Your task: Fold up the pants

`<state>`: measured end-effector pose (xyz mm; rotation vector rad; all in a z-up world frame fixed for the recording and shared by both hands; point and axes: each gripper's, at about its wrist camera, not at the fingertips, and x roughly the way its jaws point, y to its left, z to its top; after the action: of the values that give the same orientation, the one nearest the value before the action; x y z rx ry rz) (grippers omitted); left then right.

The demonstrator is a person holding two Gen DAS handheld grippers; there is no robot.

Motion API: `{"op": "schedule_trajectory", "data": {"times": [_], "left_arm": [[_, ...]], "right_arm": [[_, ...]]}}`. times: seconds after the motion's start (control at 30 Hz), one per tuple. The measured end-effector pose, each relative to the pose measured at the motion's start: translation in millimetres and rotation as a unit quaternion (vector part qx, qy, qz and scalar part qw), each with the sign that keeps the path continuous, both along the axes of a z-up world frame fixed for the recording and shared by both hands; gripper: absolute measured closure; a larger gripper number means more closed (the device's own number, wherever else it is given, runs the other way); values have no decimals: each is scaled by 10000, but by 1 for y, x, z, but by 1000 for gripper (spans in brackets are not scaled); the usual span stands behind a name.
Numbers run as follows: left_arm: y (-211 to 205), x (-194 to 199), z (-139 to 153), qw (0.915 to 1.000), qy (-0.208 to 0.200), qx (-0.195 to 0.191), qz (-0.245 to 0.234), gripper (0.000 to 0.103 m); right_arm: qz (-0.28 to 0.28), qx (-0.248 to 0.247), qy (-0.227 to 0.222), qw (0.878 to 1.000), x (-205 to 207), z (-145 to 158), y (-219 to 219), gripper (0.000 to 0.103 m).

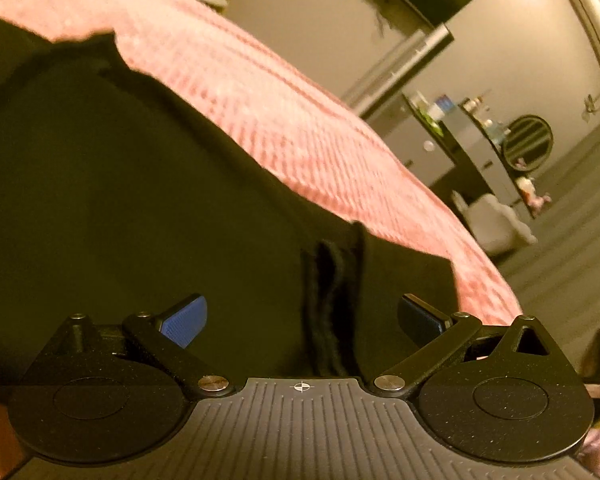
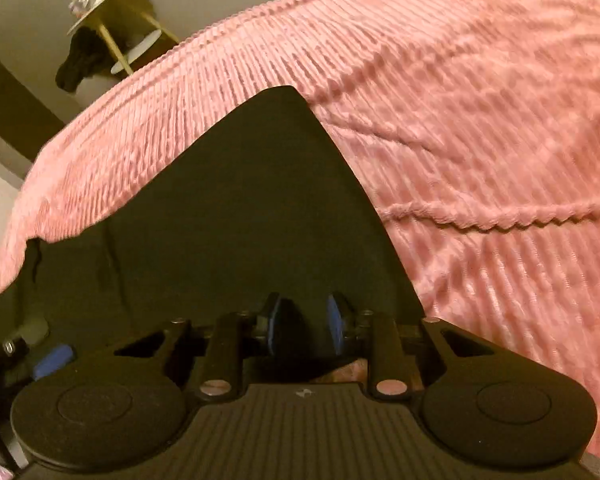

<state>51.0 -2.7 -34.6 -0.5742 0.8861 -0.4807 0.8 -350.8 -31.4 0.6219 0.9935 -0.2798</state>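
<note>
Black pants (image 1: 120,200) lie spread on a pink ribbed bedspread (image 1: 284,120). My left gripper (image 1: 304,320) is open, its blue-padded fingers wide apart over the pants' near edge, where a thick folded seam (image 1: 332,312) runs between them. In the right wrist view the pants (image 2: 240,208) rise to a pointed corner on the bedspread (image 2: 480,140). My right gripper (image 2: 306,328) has its fingers close together around a fold of the black fabric at the near edge.
The bed edge drops off at right in the left wrist view, with a dark shelf unit (image 1: 480,148), a round mirror (image 1: 528,142) and grey floor beyond. A small round gold side table (image 2: 108,36) with dark cloth hanging from it stands past the bed.
</note>
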Motion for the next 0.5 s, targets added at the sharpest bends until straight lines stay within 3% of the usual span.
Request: {"op": "schedule_trajectory", "data": {"times": [0.1,0.17,0.23,0.43,0.5], "left_arm": [[-13,8,-7,9986,353,-302,-256,0],[-24,14,-11,9976,481,-229,-447,0],[-35,19,-14,9967,570,-174,-554,0],[-56,29,-28,9914,886,-655,-712,1],[-63,32,-32,9896,980,-716,-776,16]], "right_arm": [[205,-226,-49,9995,7,1,17,63],[396,-332,-111,9986,9,2,26,51],[337,-247,-181,9990,10,0,21,51],[18,371,-506,9980,-3,-2,3,51],[41,425,-569,9975,-4,-2,3,51]]}}
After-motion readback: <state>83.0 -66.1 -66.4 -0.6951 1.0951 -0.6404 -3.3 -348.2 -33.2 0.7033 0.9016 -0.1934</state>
